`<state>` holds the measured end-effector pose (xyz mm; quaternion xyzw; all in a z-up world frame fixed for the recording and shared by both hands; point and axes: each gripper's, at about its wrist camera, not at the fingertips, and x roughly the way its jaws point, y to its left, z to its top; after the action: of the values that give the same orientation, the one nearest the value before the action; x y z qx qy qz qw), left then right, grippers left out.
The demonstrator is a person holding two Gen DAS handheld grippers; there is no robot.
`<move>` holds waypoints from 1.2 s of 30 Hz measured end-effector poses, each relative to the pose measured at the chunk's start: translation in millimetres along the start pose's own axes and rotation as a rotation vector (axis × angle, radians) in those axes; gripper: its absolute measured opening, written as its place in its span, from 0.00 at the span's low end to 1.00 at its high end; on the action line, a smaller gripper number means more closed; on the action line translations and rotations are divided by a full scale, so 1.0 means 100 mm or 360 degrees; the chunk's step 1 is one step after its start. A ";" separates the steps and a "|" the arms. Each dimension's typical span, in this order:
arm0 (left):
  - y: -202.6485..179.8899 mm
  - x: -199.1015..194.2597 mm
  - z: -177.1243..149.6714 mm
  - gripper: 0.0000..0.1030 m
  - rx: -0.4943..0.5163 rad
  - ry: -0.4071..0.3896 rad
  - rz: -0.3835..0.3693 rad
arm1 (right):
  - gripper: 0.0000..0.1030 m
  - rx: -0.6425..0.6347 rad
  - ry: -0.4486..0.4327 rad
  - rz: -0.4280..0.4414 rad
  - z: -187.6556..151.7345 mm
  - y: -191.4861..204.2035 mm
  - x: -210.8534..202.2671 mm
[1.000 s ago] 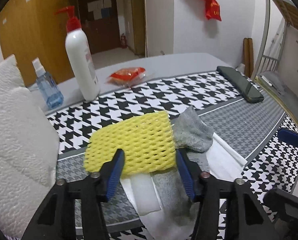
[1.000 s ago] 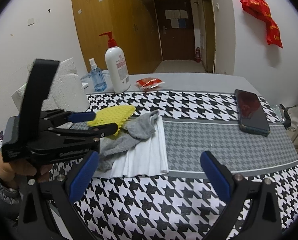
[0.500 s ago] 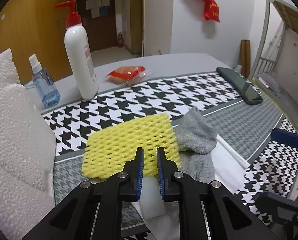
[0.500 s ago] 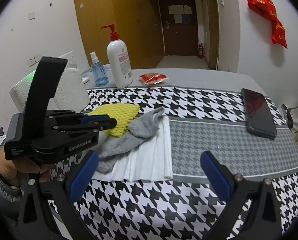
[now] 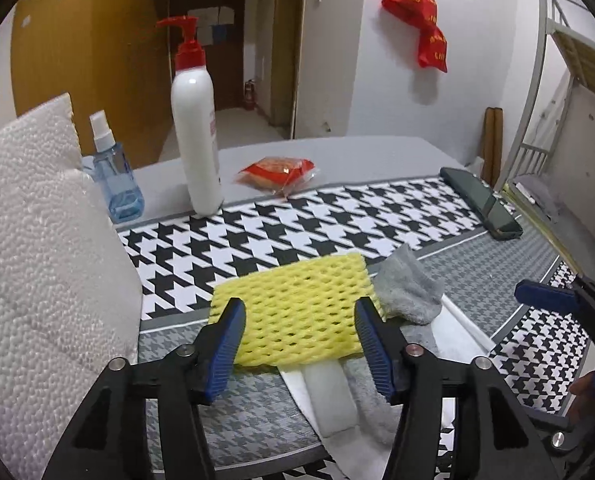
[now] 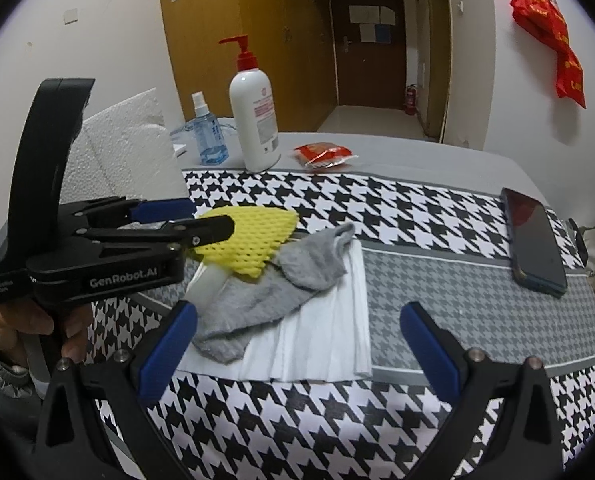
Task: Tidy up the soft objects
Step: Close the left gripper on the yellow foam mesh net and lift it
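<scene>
Left tongs (image 5: 299, 344) wide open, low over the tabletop (image 5: 317, 216), holding nothing. Between the two blue pads: the near edge of a yellow foam net (image 5: 293, 316), not pinched (a gap shows on each side). Under the net, a white foam strip (image 5: 329, 396) poking out toward the camera. Just right of the net, a crumpled grey sock (image 5: 409, 292), lying across a folded white cloth (image 6: 321, 340) and touching the net's edge. All of it piled on the grey band of a black-and-white checked mat.

Right tongs (image 6: 297, 344) wide open too, holding nothing, hovering near the front edge of the white cloth. Left tongs seen from the side in the right view, fingers pointing at the net.

At the back of the tabletop: a tall white pump bottle (image 5: 195, 148) with a red top, a small blue spray bottle (image 5: 115, 172) beside it, and a red snack packet (image 5: 275, 170). Far right on the mat, well apart from the pile, a dark phone (image 6: 533, 240). On the left, a big white foam block (image 5: 37, 260).
</scene>
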<state>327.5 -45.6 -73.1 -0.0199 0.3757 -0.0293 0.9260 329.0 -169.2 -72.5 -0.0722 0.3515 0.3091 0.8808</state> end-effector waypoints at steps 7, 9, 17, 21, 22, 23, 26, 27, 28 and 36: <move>0.10 0.09 -0.02 0.62 -0.0056 0.0067 -0.0036 | 0.99 -0.0021 0.0021 0.0008 0.01 0.03 0.05; 0.18 0.16 -0.03 0.62 -0.0110 0.0113 -0.0059 | 0.99 -0.0034 0.0031 0.0015 0.00 0.04 0.07; 0.23 0.26 -0.05 0.60 -0.0131 0.0131 -0.0056 | 0.99 -0.0034 0.0081 0.0077 0.01 0.04 0.20; 0.21 0.28 -0.05 0.44 -0.0111 0.0136 -0.0077 | 0.99 -0.0045 0.0087 0.0116 0.03 0.06 0.23; 0.20 0.28 -0.05 0.43 -0.0105 0.0137 -0.0084 | 0.99 -0.0049 0.0086 0.0129 0.04 0.07 0.24; 0.19 0.28 -0.05 0.41 -0.0095 0.0134 -0.0086 | 0.99 -0.0056 0.0086 0.0136 0.04 0.08 0.25; 0.18 0.29 -0.05 0.32 -0.0094 0.0129 -0.0127 | 0.95 -0.0071 0.0089 0.0148 0.05 0.10 0.26; 0.18 0.29 -0.05 0.30 -0.0094 0.0128 -0.0140 | 0.92 -0.0078 0.0094 0.0152 0.05 0.11 0.27; 0.17 0.29 -0.05 0.28 -0.0093 0.0127 -0.0149 | 0.87 -0.0083 0.0102 0.0154 0.06 0.12 0.29; 0.17 0.23 -0.05 0.24 -0.0094 0.0077 -0.0209 | 0.66 -0.0082 0.0179 0.0161 0.03 0.12 0.42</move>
<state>341.1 -30.0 -93.2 -0.0710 0.3967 -0.0794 0.9117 346.8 -137.6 -96.6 -0.0943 0.3954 0.3576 0.8408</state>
